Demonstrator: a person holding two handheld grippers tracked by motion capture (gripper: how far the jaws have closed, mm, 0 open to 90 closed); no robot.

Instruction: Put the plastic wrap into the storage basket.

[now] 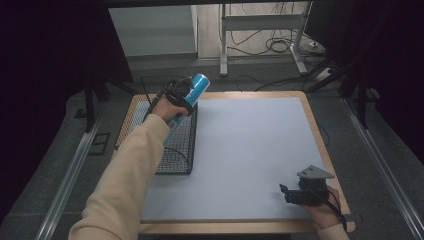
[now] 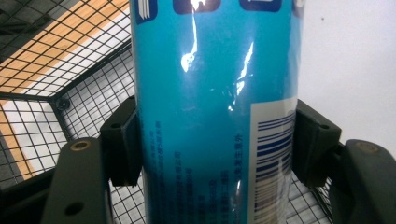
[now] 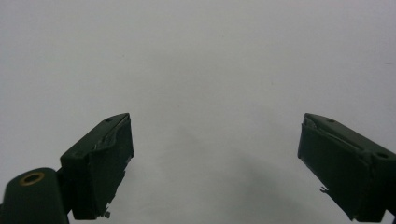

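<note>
A glossy blue can (image 1: 198, 86) with a barcode label is held in the air over the far end of a black wire basket (image 1: 176, 150). My left gripper (image 1: 183, 95) is shut on it. In the left gripper view both black jaws press the sides of the blue can (image 2: 215, 116), and the mesh of the wire basket (image 2: 88, 100) lies below. My right gripper (image 1: 287, 192) rests at the table's near right corner. Its jaws stand wide apart in the right gripper view, my right gripper (image 3: 215, 163) holding nothing over the bare grey mat (image 3: 201, 60).
The grey mat (image 1: 250, 150) covers a wooden table (image 1: 320, 135). The basket lies along the mat's left edge. Beyond the table are desk legs (image 1: 223, 45) and loose cables (image 1: 280, 45) on the floor.
</note>
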